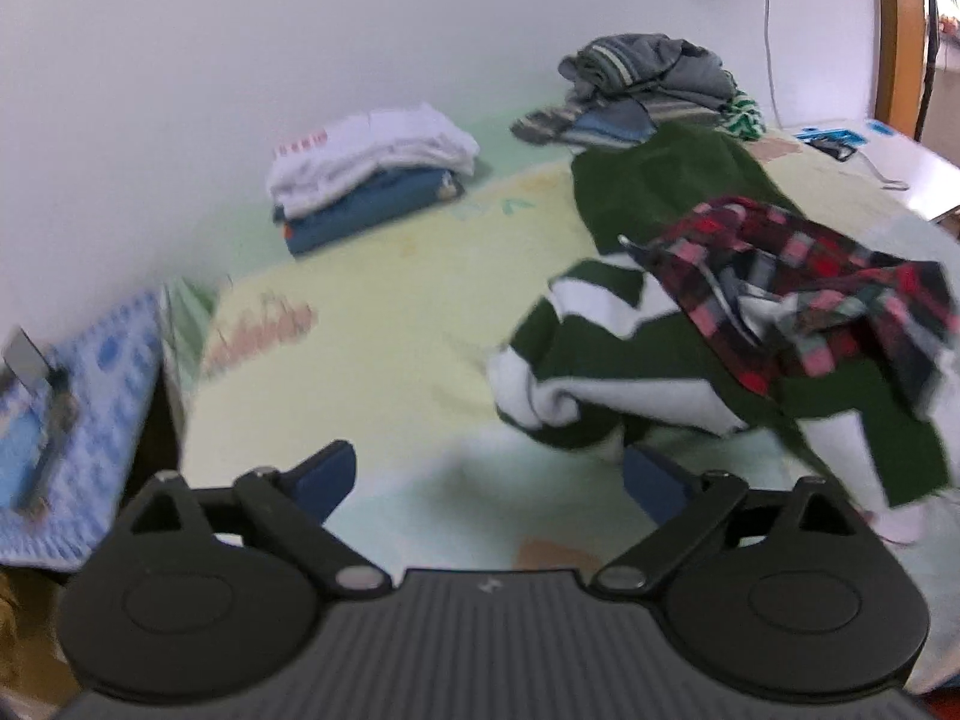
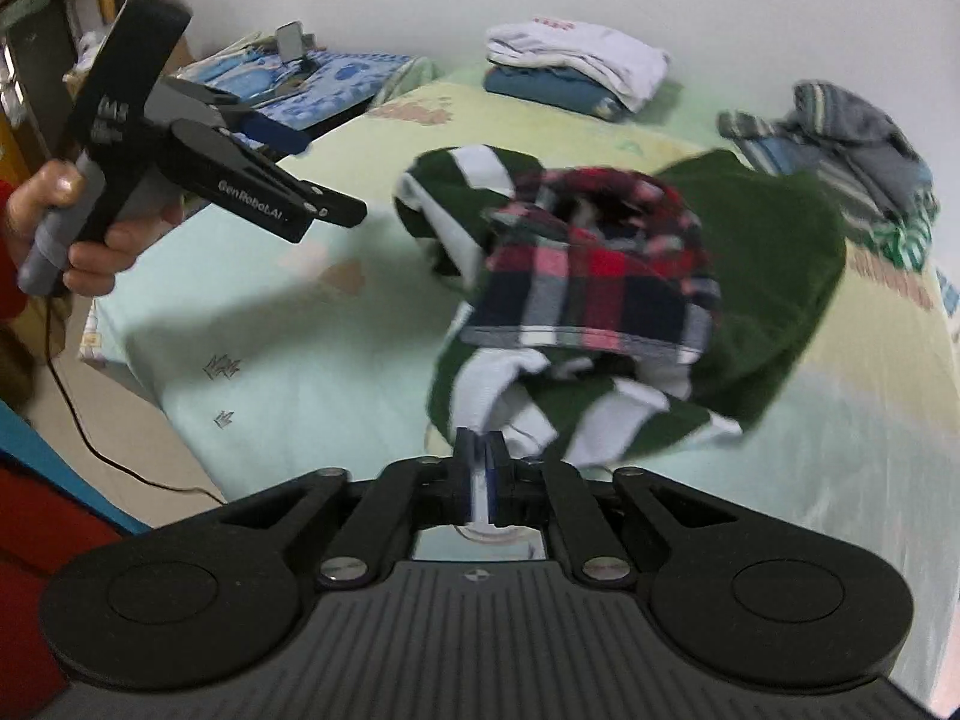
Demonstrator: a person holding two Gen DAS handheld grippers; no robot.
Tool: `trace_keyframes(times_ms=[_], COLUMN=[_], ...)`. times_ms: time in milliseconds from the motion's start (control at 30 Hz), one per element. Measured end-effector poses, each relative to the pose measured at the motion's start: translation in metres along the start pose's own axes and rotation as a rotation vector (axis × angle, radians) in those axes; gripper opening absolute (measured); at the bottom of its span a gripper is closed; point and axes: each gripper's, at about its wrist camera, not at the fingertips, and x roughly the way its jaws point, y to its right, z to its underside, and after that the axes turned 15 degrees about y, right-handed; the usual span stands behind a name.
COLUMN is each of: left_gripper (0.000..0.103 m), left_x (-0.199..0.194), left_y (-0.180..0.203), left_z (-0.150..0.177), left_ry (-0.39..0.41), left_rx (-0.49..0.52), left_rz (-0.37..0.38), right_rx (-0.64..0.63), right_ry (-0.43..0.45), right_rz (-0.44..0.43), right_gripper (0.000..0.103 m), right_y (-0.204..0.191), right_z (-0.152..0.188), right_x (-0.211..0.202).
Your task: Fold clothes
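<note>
A green-and-white striped garment [image 1: 630, 372] lies crumpled on the bed, with a red plaid shirt [image 1: 798, 276] bunched on top of it. My left gripper [image 1: 489, 474] is open wide just in front of the garment's near edge, with nothing between its blue pads. In the right wrist view the same garment [image 2: 768, 276] and plaid shirt [image 2: 600, 276] lie just past my right gripper [image 2: 480, 468]. Its pads stand a narrow gap apart, and the garment's white edge lies right at their tips. A hand [image 2: 90, 240] holds the left gripper [image 2: 312, 174] at the left, above the bed.
A folded stack of white and blue clothes [image 1: 372, 174] sits near the wall. A loose heap of grey striped clothes [image 1: 648, 84] lies at the far end of the bed [image 1: 372, 324]. A blue patterned cloth with a phone stand [image 1: 72, 390] is left of the bed. A cable [image 2: 90, 438] runs over the floor.
</note>
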Motion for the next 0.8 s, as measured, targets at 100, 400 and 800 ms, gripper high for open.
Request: trace_keyframes(times_ms=[100,400,800], left_gripper=[0.091,0.066,0.039], left_x=[0.027,0.070,0.071], left_y=[0.006,0.036,0.016], left_z=[0.003,0.001,-0.043], left_ry=[-0.025,-0.066,0.017], left_rx=[0.023,0.127,-0.016], left_rz=[0.030,0.016,-0.077], right_rx=[-0.023,0.114,0.075], right_ry=[0.032,0.028,0.174], right_rz=[-0.020,-0.001,-0.007], right_gripper=[0.044,0.051,0.018], right_y=[-0.002,0.009,0.000], right_z=[0.001,0.001,-0.018], right_x=[0.006,0.044,0.001])
